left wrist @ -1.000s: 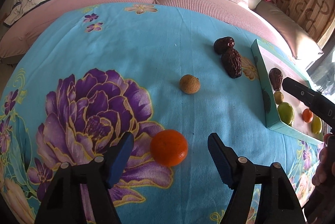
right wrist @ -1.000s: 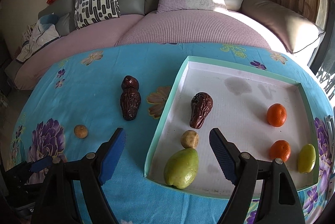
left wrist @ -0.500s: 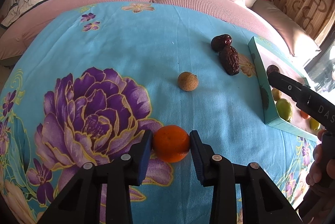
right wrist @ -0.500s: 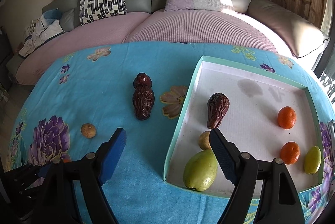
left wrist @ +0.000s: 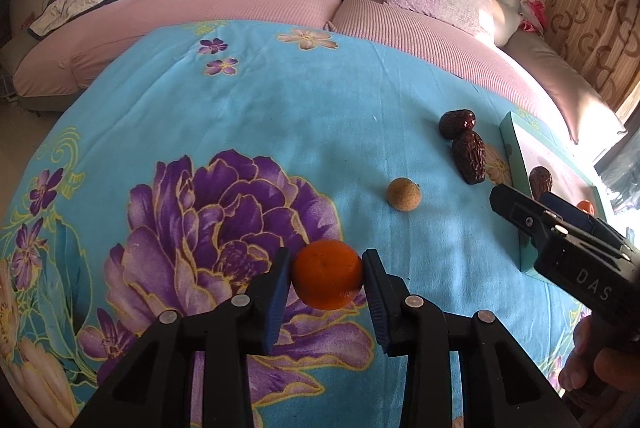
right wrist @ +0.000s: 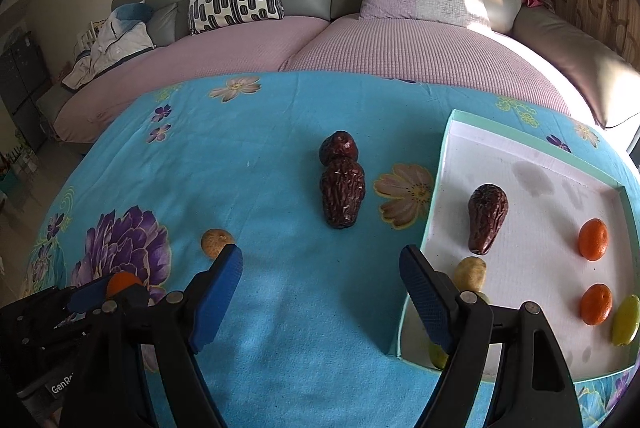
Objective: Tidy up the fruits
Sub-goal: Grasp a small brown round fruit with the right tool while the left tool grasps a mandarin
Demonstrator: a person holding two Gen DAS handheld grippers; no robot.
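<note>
Left wrist: left tongs (left wrist: 326, 278) pinch orange (left wrist: 327, 274) over cloth (left wrist: 256, 131)

Left gripper (left wrist: 326, 286): black plastic arms, blue ribbed pads (left wrist: 276, 298), round silver rivets at the pivots. Right gripper (right wrist: 320, 292): same build, black arms, blue textured pads (right wrist: 218, 292), silver rivets. White "DAS" lettering on right gripper's body; "GenR…" label on left body. Bare fingers (left wrist: 588, 372) at lower right edge.
</note>
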